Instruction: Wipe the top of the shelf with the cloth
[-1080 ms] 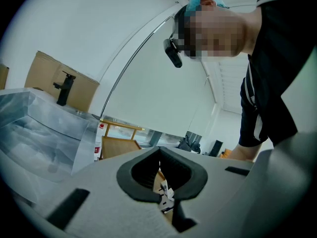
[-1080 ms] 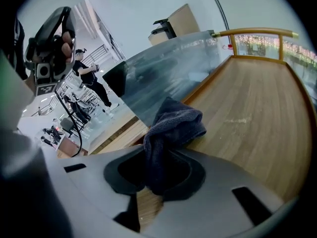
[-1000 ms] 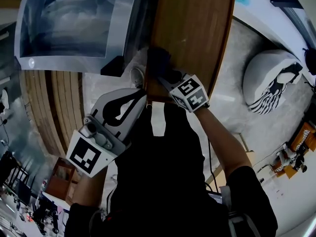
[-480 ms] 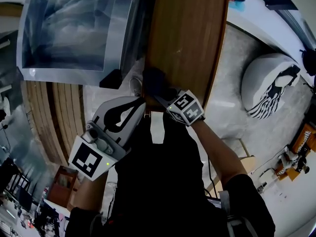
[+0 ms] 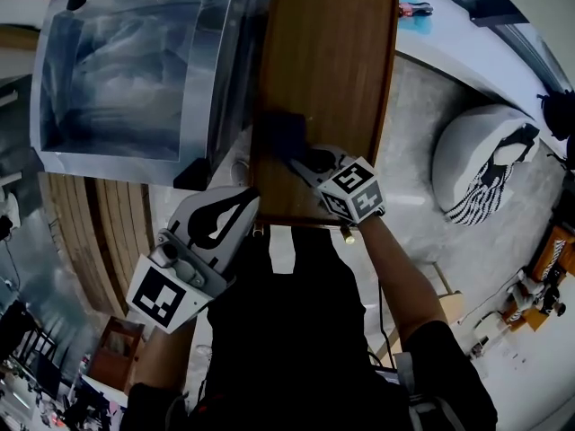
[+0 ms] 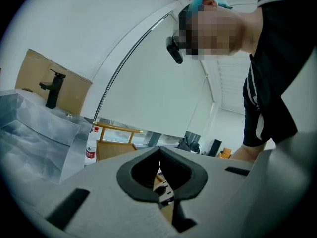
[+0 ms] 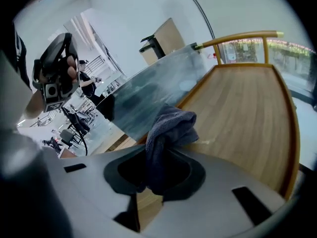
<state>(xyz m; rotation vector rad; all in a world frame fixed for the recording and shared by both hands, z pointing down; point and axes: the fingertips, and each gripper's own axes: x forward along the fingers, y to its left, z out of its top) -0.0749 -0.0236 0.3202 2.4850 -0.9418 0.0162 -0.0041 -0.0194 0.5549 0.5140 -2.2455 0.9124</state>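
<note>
The wooden shelf top [image 5: 337, 52] runs up the middle of the head view and has a raised rim. On its near left part lies a dark grey-blue cloth [image 5: 283, 128]. My right gripper [image 5: 304, 153] is shut on the cloth and presses it to the wood. In the right gripper view the cloth [image 7: 171, 128] bunches up between the jaws of the right gripper [image 7: 158, 170], and the shelf top [image 7: 242, 108] stretches ahead. My left gripper [image 5: 244, 200] hangs off the shelf by the person's chest. In its own view the left gripper [image 6: 159, 155] is shut on nothing and tilts upward.
A large clear plastic box [image 5: 126, 61] stands against the shelf's left side [image 7: 148, 98]. A white beanbag with black stripes [image 5: 485, 160] sits on the floor to the right. Slatted wood [image 5: 99, 214] lies at lower left. A water bottle [image 6: 90, 150] and a wooden chair [image 6: 116, 143] stand further off.
My right gripper has pushed the cloth a little farther in from the shelf's near edge. The left gripper has stayed where it was.
</note>
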